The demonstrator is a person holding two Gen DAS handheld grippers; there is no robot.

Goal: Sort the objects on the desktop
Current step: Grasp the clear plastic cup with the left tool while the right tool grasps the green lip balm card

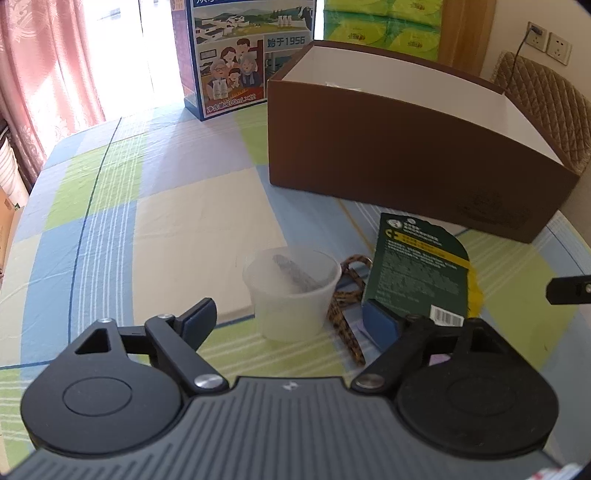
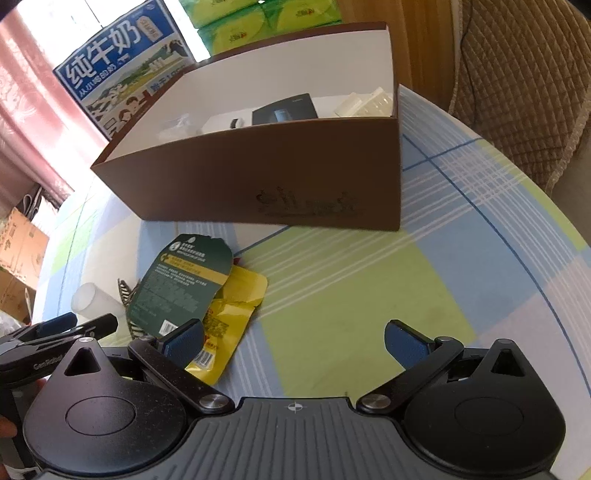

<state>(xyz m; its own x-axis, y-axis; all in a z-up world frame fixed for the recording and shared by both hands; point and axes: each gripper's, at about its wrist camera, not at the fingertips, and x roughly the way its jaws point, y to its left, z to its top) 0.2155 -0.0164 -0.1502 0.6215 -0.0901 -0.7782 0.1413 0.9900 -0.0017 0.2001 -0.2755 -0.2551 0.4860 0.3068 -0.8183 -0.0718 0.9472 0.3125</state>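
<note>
A translucent plastic cup (image 1: 291, 293) stands on the checked tablecloth between the wide-apart fingers of my left gripper (image 1: 290, 319), which is open around it without touching. Beside the cup lie a patterned cord (image 1: 345, 314) and a dark green card packet (image 1: 417, 273). In the right wrist view the green packet (image 2: 181, 284) overlaps a yellow packet (image 2: 229, 314), and the cup (image 2: 92, 301) lies at far left. My right gripper (image 2: 293, 341) is open over bare cloth, its left finger just above the yellow packet. The brown box (image 2: 280, 173) holds several white and dark items.
A blue milk carton (image 1: 236, 59) and green tissue packs (image 1: 384, 26) stand behind the brown box (image 1: 406, 155). A quilted chair back (image 2: 517, 74) is past the round table's right edge (image 2: 535, 280). Pink curtains (image 1: 44, 66) and cardboard boxes (image 2: 18, 258) are at the left.
</note>
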